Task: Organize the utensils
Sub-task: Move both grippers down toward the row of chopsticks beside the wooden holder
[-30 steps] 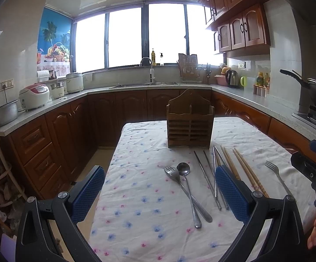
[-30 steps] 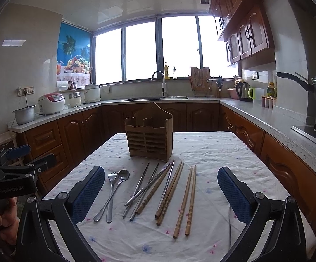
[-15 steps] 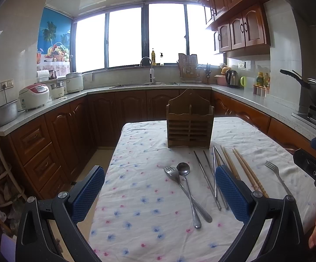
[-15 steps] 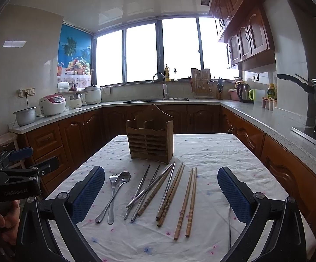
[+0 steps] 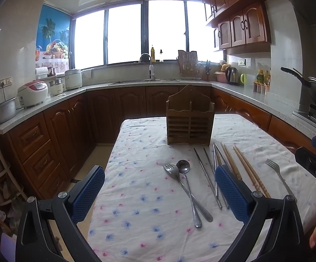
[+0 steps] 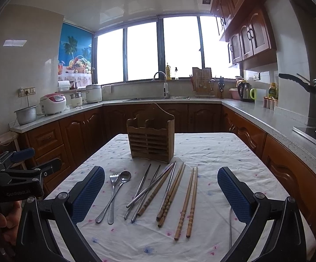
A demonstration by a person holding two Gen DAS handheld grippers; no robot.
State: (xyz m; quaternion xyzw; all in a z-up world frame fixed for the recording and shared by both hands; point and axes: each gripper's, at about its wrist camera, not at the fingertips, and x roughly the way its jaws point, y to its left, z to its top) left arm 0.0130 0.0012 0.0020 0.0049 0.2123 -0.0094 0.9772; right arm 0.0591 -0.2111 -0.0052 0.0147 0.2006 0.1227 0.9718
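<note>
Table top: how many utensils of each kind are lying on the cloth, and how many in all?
Forks: 2 (one beside the spoon, one apart on the right)
Spoons: 1
Metal chopsticks: 4
Wooden chopsticks: 5, as far as the overlaps let me tell
Total: 12 utensils, not counting the empty-looking wooden holder.

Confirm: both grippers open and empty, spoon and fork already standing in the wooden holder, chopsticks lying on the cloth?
Not quite. The spoon and fork lie crossed on the cloth before the wooden holder, as the right wrist view shows. The rest stands.
</note>
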